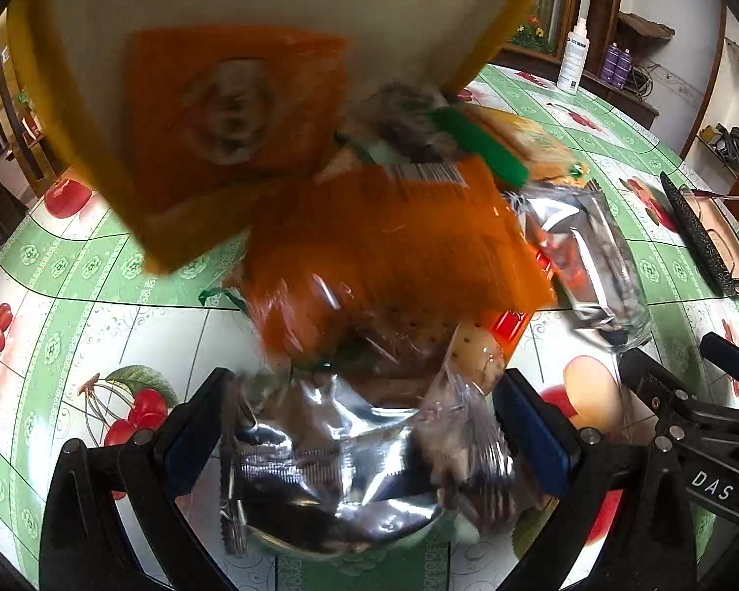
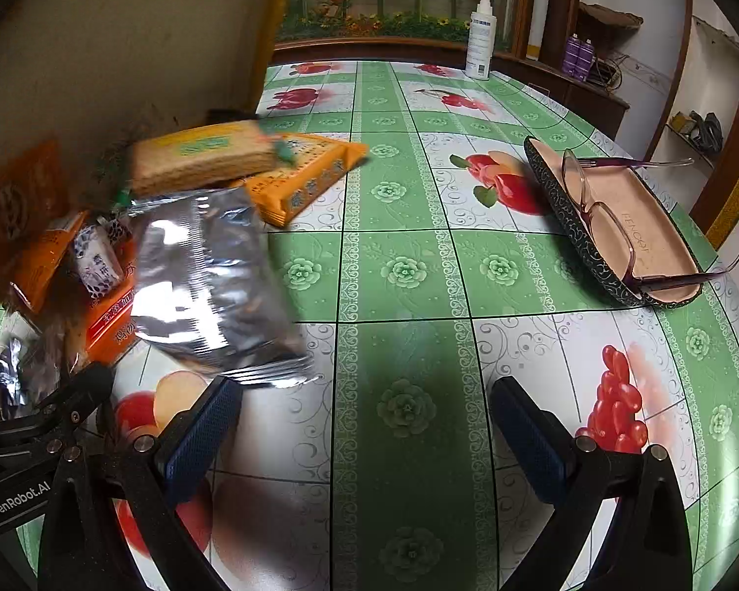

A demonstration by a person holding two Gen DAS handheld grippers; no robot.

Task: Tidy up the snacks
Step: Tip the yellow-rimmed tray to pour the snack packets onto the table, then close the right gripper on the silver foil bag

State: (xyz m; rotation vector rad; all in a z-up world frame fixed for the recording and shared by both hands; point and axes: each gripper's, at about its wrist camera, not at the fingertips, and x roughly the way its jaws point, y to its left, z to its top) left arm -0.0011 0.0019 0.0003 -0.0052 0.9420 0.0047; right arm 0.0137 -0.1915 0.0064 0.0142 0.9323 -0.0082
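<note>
Both claws stand wide open. Left claw (image 1: 359,423) has its blue-padded fingers spread on either side of a crumpled silver foil packet (image 1: 335,463), which lies between the pads; whether either pad touches the foil cannot be told, and nothing is clamped. Right claw (image 2: 364,423) hangs over bare tablecloth (image 2: 404,271) with nothing between its fingers.

Snacks lie in a loose heap on the cloth, blurred in both views. Just beyond the crumpled packet sits a large orange packet (image 1: 394,241) with a barcode strip near its far edge and rows of small print. Beside it, toward the right, lies a second silver foil pouch (image 2: 207,285), flat and shiny with crimped ends, close to the right claw's left finger. Behind that pouch rests a clear-wrapped block of tan wafers (image 2: 202,160) with a green label, tilted atop an orange box printed with characters (image 2: 305,177). A small white-and-blue sachet (image 2: 96,261) pokes out among orange wrappers at the heap's left.

Over the heap leans a yellow-rimmed tray (image 1: 93,162), tipped steeply, its pale inner face toward the cameras; another orange packet with a round picture (image 1: 231,108) lies against that face.

Well apart on the right sits an open spectacle case (image 2: 571,216) with purple-framed glasses (image 2: 611,216) in it. A white spray bottle (image 2: 480,39) stands at the table's far edge.
</note>
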